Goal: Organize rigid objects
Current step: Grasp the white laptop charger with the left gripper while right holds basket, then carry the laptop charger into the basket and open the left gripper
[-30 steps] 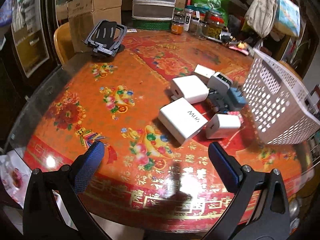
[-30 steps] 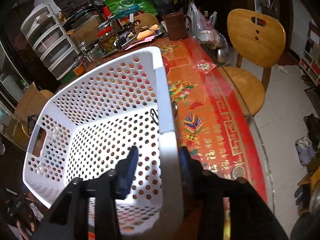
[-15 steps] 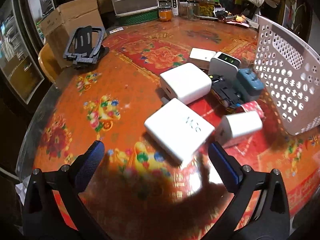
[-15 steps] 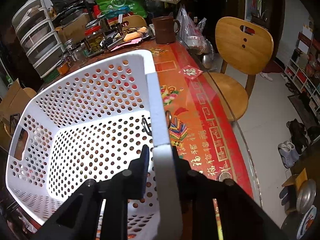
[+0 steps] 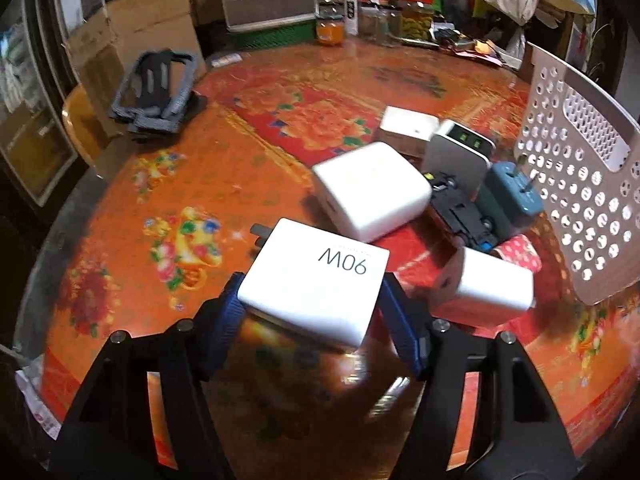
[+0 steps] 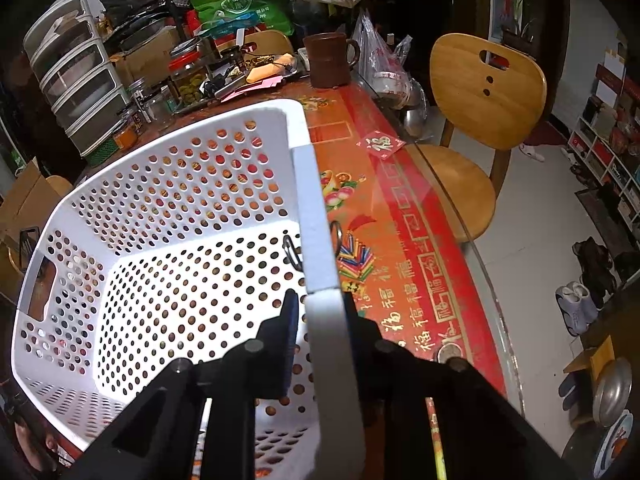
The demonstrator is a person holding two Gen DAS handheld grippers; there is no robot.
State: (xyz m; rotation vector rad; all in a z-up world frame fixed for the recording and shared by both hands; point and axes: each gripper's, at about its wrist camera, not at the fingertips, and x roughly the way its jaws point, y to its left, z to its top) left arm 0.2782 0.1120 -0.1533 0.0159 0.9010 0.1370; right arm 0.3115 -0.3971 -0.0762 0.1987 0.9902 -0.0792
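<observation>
Left gripper (image 5: 314,304) closing on 90W charger (image 5: 316,280), at 6 o'clock of the charger cluster on the table (image 5: 280,92). Right gripper (image 6: 320,312) clamped shut on white basket (image 6: 132,216) rim. Probably dense, rigid, slick-shelled; best pinched across flat sides.

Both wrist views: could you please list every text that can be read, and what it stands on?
"90W": upside down on the white charger between the left gripper's closing jaws.
"福": red paper square on the table.
"福", repeated: tablecloth border.
Green bag print and jar labels: too blurred.
</observation>
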